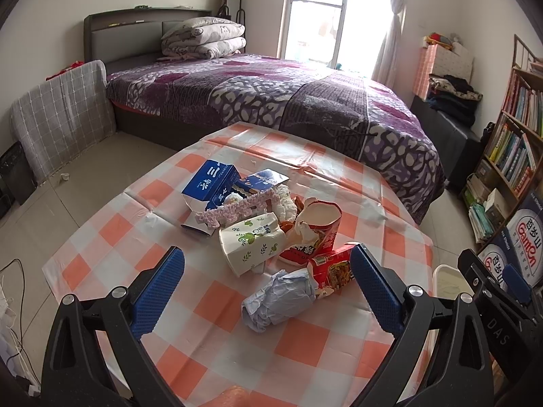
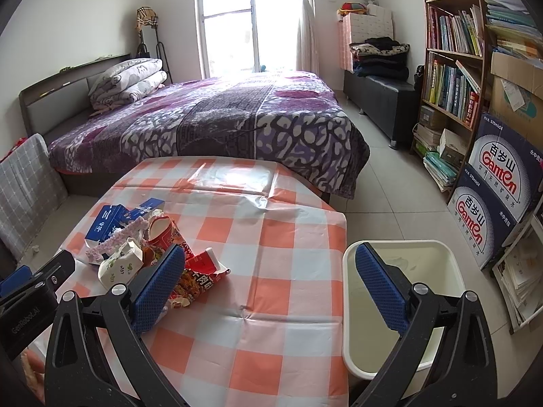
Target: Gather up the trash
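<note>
A heap of trash lies on the orange-and-white checked table (image 1: 237, 339): a blue carton (image 1: 208, 183), a white paper cup with green leaves (image 1: 251, 242) on its side, a torn red noodle cup (image 1: 315, 227), a red wrapper (image 1: 331, 268) and a crumpled pale paper ball (image 1: 278, 298). My left gripper (image 1: 266, 251) hovers open just short of the heap, the paper ball between its blue pads. My right gripper (image 2: 269, 251) is open and empty over the table's right half, with the heap (image 2: 135, 237) at its left finger. A white bin (image 2: 437, 261) stands on the floor beside the table's right edge.
A bed with a purple cover (image 2: 220, 118) stands beyond the table. A bookshelf (image 2: 451, 68) and stacked water cartons (image 2: 492, 196) line the right wall behind the bin. Cables (image 1: 10, 291) lie on the floor at the left.
</note>
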A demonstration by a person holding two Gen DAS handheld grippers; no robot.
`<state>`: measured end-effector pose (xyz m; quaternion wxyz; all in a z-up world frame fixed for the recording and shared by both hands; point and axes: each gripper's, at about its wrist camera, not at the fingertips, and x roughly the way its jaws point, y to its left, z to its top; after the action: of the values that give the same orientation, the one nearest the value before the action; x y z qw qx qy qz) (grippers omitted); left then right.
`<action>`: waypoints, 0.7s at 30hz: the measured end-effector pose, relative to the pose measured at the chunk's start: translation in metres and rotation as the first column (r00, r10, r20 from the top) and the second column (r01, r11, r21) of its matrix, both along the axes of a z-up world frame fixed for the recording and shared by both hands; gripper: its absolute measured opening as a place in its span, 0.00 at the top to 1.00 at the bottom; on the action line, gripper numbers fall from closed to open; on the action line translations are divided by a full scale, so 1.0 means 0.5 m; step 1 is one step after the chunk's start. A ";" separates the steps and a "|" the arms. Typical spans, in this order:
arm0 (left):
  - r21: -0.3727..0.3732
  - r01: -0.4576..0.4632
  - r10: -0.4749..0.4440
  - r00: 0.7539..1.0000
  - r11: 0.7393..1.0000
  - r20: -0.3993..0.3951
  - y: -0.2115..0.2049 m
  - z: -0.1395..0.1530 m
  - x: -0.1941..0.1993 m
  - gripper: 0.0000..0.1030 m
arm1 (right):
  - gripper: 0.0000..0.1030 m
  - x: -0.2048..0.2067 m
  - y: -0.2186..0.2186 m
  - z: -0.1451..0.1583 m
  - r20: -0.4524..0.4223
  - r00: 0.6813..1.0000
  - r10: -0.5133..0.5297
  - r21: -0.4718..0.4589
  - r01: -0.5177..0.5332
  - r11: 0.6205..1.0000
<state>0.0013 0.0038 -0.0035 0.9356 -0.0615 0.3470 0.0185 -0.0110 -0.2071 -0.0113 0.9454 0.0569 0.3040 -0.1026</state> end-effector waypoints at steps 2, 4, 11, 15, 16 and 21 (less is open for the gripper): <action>0.000 0.000 0.000 1.000 1.000 0.000 0.001 -0.001 0.000 0.08 | 0.07 0.000 0.000 0.000 0.000 1.000 0.000 0.001 0.000 1.000; 0.000 0.000 0.000 1.000 1.000 -0.001 0.000 0.000 0.000 0.08 | 0.07 0.000 -0.001 0.001 0.000 1.000 0.001 0.000 -0.001 1.000; 0.000 -0.001 0.001 1.000 1.000 -0.001 0.001 -0.001 0.000 0.08 | 0.07 0.000 -0.002 0.001 -0.003 1.000 0.000 0.004 0.000 1.000; 0.000 0.000 0.000 1.000 1.000 -0.001 0.001 -0.001 0.001 0.08 | 0.07 -0.001 0.005 -0.008 -0.004 1.000 -0.001 0.008 0.001 1.000; -0.001 0.000 0.000 1.000 1.000 -0.001 0.000 0.000 0.000 0.08 | 0.07 -0.001 0.005 -0.009 -0.004 1.000 -0.001 0.007 0.001 1.000; -0.001 -0.001 0.001 1.000 1.000 -0.002 0.000 -0.001 0.000 0.08 | 0.07 0.000 0.008 -0.007 -0.006 1.000 0.001 0.007 -0.001 1.000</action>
<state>0.0015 0.0038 -0.0037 0.9352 -0.0621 0.3481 0.0189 -0.0109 -0.2030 -0.0149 0.9444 0.0601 0.3070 -0.1014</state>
